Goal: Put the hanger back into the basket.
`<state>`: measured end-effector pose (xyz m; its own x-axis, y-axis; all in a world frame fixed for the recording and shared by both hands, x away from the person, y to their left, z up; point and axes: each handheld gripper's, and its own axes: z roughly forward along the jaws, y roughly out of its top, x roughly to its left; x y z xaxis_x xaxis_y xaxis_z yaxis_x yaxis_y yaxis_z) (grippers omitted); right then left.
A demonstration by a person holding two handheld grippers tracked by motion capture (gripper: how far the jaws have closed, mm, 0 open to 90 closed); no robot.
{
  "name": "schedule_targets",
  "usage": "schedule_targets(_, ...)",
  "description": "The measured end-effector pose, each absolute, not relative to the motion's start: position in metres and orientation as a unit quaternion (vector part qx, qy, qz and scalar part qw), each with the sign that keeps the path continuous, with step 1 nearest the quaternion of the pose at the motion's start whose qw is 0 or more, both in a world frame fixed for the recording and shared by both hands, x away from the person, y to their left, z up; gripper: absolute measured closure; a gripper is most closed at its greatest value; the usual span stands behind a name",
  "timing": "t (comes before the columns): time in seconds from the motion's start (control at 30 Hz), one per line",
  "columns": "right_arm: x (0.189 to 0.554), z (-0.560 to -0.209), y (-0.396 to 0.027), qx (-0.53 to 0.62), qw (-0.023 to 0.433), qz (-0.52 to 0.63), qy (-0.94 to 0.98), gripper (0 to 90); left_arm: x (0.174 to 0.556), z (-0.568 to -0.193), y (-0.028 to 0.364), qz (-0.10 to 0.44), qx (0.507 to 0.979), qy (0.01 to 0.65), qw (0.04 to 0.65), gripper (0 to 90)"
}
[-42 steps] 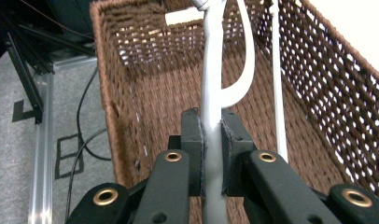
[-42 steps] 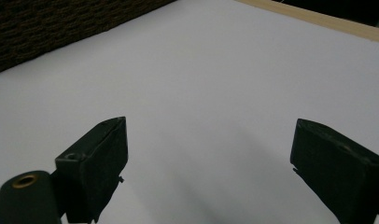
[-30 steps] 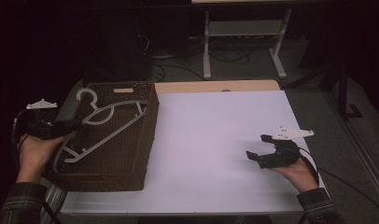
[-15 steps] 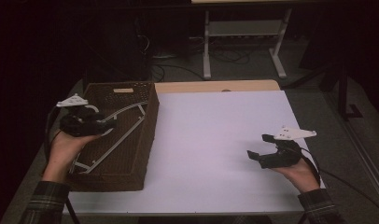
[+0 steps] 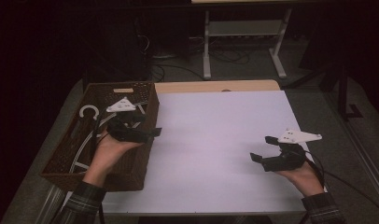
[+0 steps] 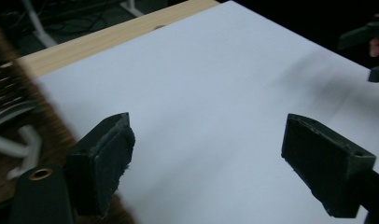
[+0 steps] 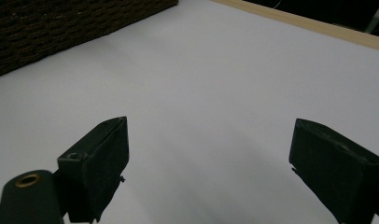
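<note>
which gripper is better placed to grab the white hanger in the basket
Left. The left gripper hangs open at the wicker basket's right rim, with the white hanger just beyond it. The right gripper rests open far across the white table.

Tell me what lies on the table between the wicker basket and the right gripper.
Nothing: in the high view the white tabletop is bare between the wicker basket and the right gripper.

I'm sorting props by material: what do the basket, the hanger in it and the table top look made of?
Basket: dark brown woven wicker or rattan-like strands, matte; the weave shows on its wall. Hanger: probably white plastic, smooth, with a moulded hook. Table top: a plain white matte sheet or laminate, with a pale wood-look strip at the far edge.
</note>
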<state>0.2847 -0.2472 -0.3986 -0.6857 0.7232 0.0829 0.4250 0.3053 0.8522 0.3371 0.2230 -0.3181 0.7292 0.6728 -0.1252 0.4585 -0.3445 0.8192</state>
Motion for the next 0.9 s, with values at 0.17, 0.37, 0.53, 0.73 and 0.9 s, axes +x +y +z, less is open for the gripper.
schedule_targets(0.17, 0.285, -0.399, -0.246, 0.362, 0.159, 0.463, 0.793, 11.3, 0.334, -0.326, 0.187, 0.103, 0.82, 0.324, 0.46, 14.2)
schedule_targets(0.37, 0.285, -0.4, -0.244, 0.358, 0.158, 0.462, 0.796, 11.3, 0.332, -0.342, 0.151, 0.09, 0.829, 0.298, 0.465, 13.0)
schedule_targets(0.53, 0.285, -0.401, -0.243, 0.356, 0.156, 0.461, 0.798, 11.3, 0.327, -0.355, 0.132, 0.092, 0.835, 0.281, 0.464, 12.1)
schedule_targets(0.73, 0.285, -0.403, -0.241, 0.354, 0.151, 0.459, 0.801, 11.3, 0.324, -0.375, 0.12, 0.078, 0.84, 0.272, 0.463, 10.8)
schedule_targets(0.9, 0.285, -0.405, -0.239, 0.351, 0.147, 0.458, 0.804, 11.4, 0.322, -0.391, 0.119, 0.084, 0.842, 0.269, 0.459, 10.7)
